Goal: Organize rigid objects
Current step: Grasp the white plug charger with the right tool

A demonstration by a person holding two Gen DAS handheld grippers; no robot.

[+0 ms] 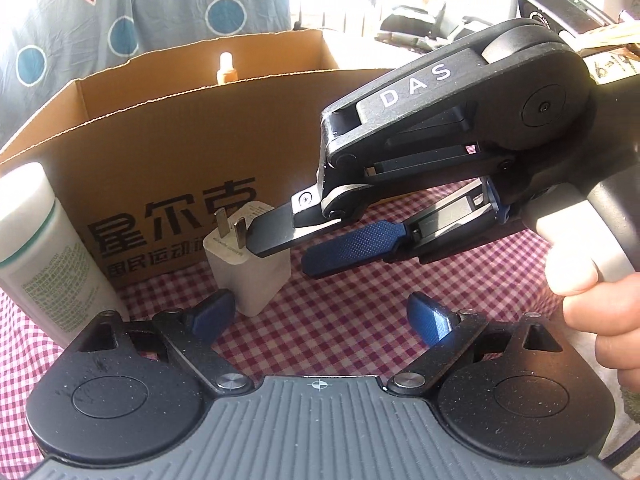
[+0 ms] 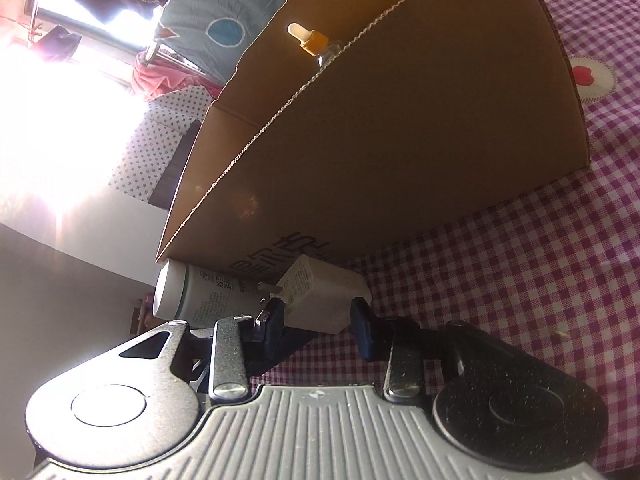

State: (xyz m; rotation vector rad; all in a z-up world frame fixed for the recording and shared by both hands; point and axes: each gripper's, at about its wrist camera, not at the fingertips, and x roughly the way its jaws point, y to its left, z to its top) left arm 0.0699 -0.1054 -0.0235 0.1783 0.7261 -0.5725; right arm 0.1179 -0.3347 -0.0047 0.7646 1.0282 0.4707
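A white plug charger (image 1: 250, 268) stands on the checked cloth in front of a cardboard box (image 1: 168, 152), prongs up. My right gripper (image 1: 288, 248) comes in from the right, open, its fingers on either side of the charger's top without closing on it. In the right wrist view the charger (image 2: 320, 300) sits between the open fingertips (image 2: 362, 320). My left gripper (image 1: 320, 316) is open and empty, just short of the charger. A white bottle (image 1: 44, 256) with green print stands at the left; it also shows in the right wrist view (image 2: 192, 296).
A dropper bottle with an orange collar (image 1: 226, 66) stands inside the box; it shows in the right wrist view (image 2: 308, 42) too. The red-and-white checked cloth (image 1: 360, 312) covers the table. A patterned bedsheet hangs behind the box.
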